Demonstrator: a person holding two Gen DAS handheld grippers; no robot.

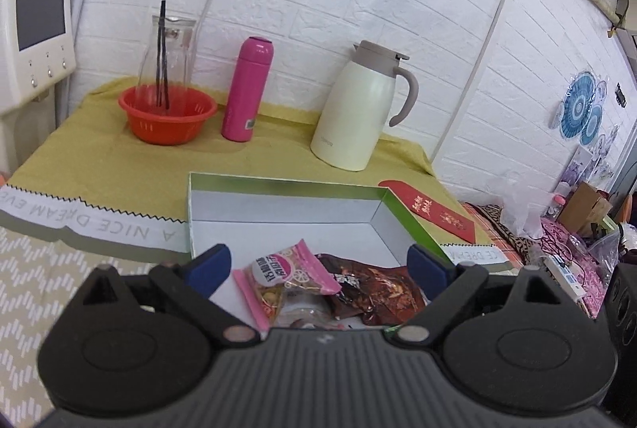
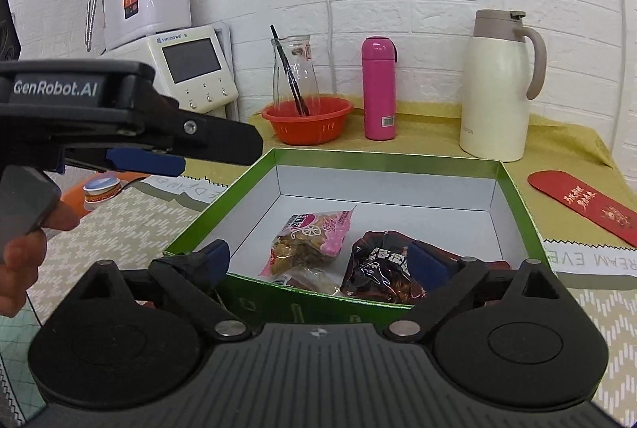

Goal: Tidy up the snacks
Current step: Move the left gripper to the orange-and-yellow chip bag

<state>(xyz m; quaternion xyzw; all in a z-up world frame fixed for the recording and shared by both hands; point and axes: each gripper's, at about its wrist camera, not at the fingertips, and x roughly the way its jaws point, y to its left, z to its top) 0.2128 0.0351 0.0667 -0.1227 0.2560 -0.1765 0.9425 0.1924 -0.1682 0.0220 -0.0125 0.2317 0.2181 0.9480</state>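
A green box (image 2: 517, 201) with a white inside sits on the table; it also shows in the left wrist view (image 1: 414, 225). In it lie a pink snack packet (image 2: 314, 237), a dark brown snack packet (image 2: 378, 264) and a clear-wrapped snack (image 2: 314, 278). The left wrist view shows the pink packet (image 1: 286, 276) and the brown packet (image 1: 378, 288) between my fingers. My left gripper (image 1: 318, 264) is open above the box's near-left part, empty. My right gripper (image 2: 318, 260) is open over the box's near wall, empty. The left gripper also appears from the side (image 2: 175, 153).
At the back stand an orange bowl (image 2: 306, 121) with a glass carafe (image 2: 294, 73), a pink bottle (image 2: 378, 93) and a cream thermal jug (image 2: 497, 89). A red envelope (image 2: 589, 209) lies right of the box. A white appliance (image 2: 191, 65) stands at left.
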